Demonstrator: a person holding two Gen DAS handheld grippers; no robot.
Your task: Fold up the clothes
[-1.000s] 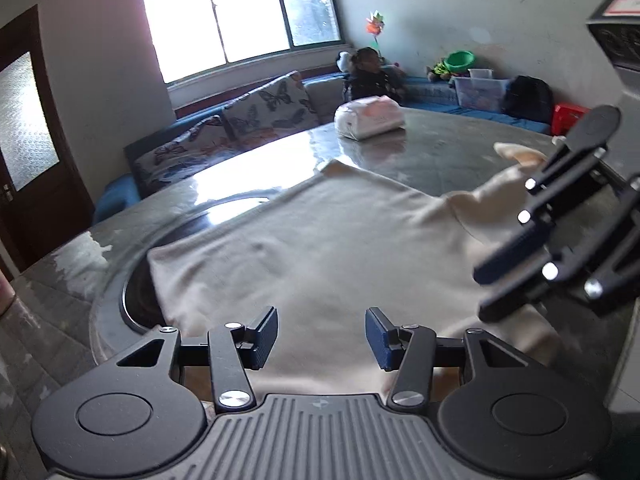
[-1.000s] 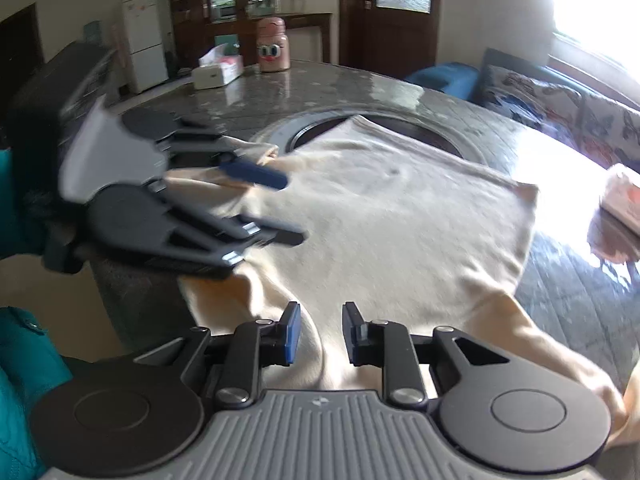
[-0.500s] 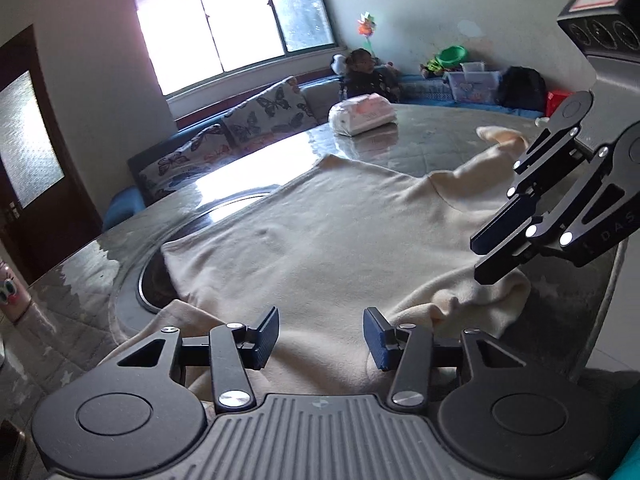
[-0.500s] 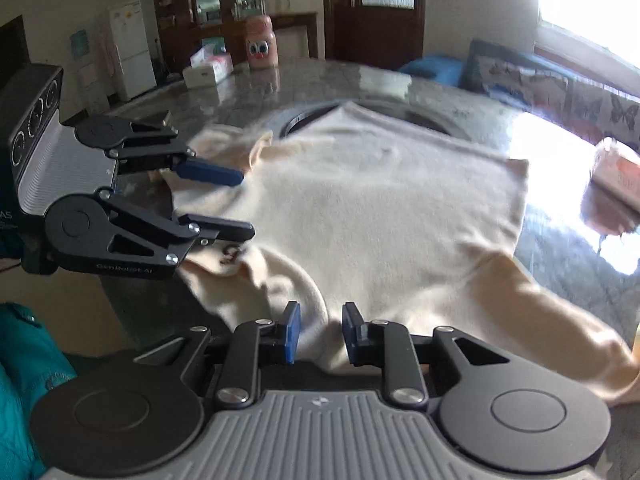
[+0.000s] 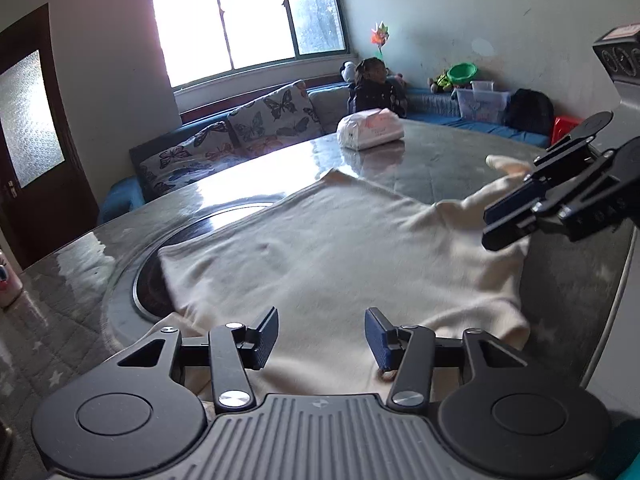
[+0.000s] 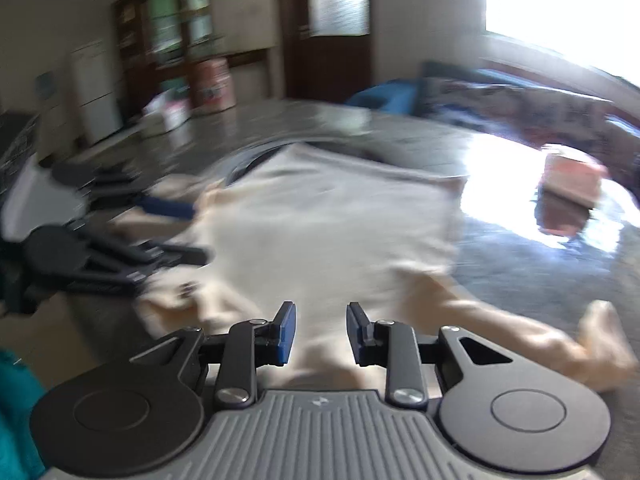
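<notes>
The cream garment (image 5: 320,264) is lying spread flat on the round marble table (image 5: 420,168), its body covering the dark recessed ring (image 5: 144,280) at the table's centre and its hem pointing toward the window side. Its near edge is sitting directly below and ahead of your left gripper (image 5: 322,334), whose fingers are standing wide apart with nothing between them. Your right gripper (image 6: 318,330) is likewise holding its fingers apart and gripping nothing; the right wrist view is heavily blurred, so judge cloth contact there with caution. One sleeve (image 6: 540,340) is trailing outward across the table on the right gripper's outer side, its long axis running away from the body of the garment, and the other sleeve (image 5: 168,328) is bunching just left of the left gripper. The right gripper is the nearer tool for the trailing sleeve, the left for the bunched one. A white wrapped packet (image 5: 370,128) is resting well apart at the far rim, beyond any fold path.
</notes>
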